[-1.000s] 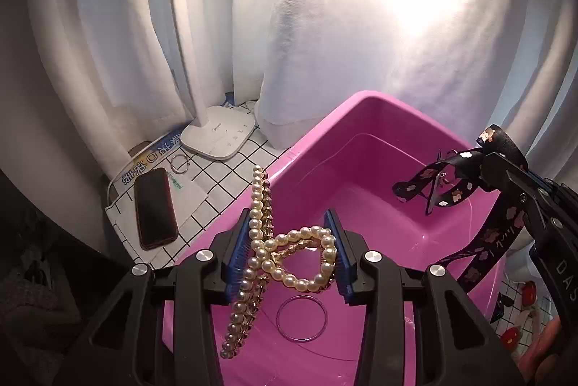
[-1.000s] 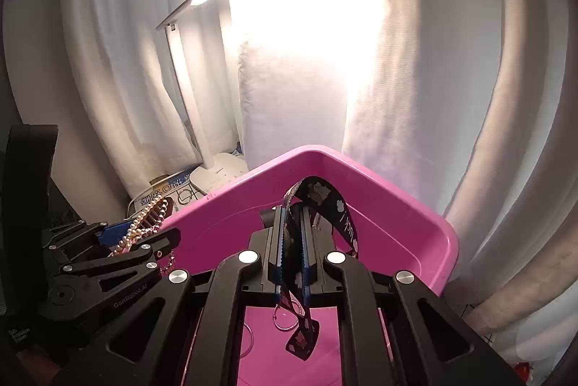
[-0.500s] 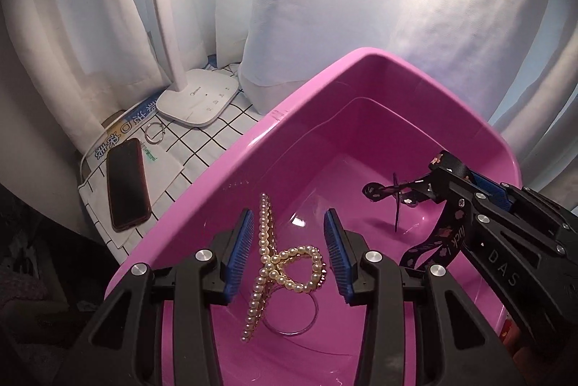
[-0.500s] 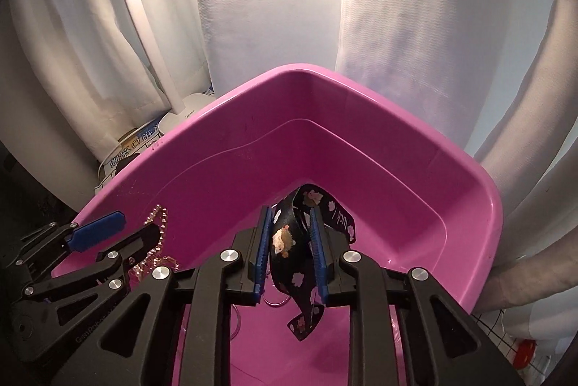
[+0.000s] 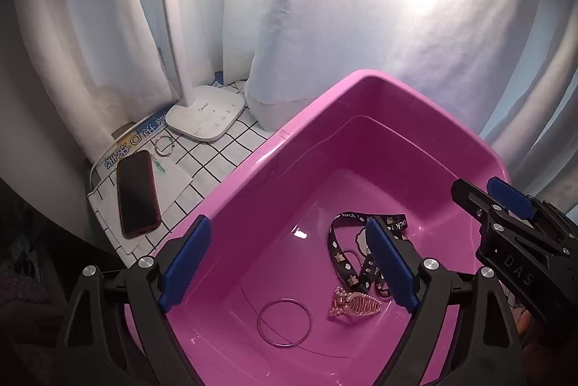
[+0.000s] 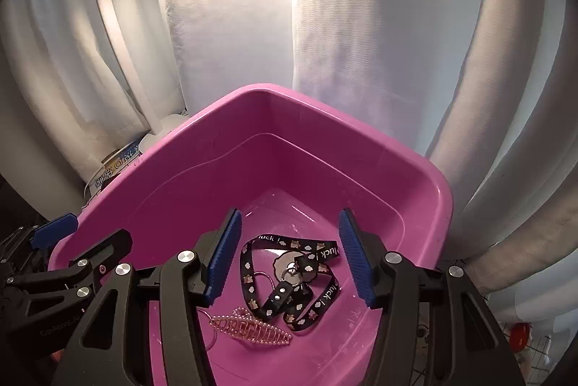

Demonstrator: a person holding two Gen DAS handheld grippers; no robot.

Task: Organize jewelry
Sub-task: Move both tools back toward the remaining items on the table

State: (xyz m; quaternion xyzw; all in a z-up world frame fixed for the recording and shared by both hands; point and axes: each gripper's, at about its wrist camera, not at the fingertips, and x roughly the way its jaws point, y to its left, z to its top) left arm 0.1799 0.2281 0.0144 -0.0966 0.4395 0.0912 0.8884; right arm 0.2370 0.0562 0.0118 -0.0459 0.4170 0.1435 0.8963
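Observation:
A pink plastic bin [image 5: 361,86] [image 6: 325,111] holds a pearl hair claw [image 5: 354,304] [image 6: 253,328], a black patterned lanyard [image 5: 346,252] [image 6: 289,281] and a thin metal bangle [image 5: 284,321], all lying on its floor. My left gripper [image 5: 289,263] is open and empty above the bin's near side. My right gripper [image 6: 289,259] is open and empty above the lanyard; it also shows at the right edge of the left wrist view [image 5: 505,227].
Left of the bin on a checked cloth [image 5: 224,151] lie a dark phone [image 5: 137,193], a small key ring [image 5: 164,144] and a white desk lamp base [image 5: 206,113]. White curtains hang close behind the bin. A small red object [image 6: 522,332] sits at far right.
Both grippers opened. The pearl hair claw dropped from the left gripper and the lanyard from the right; both now lie on the bin floor.

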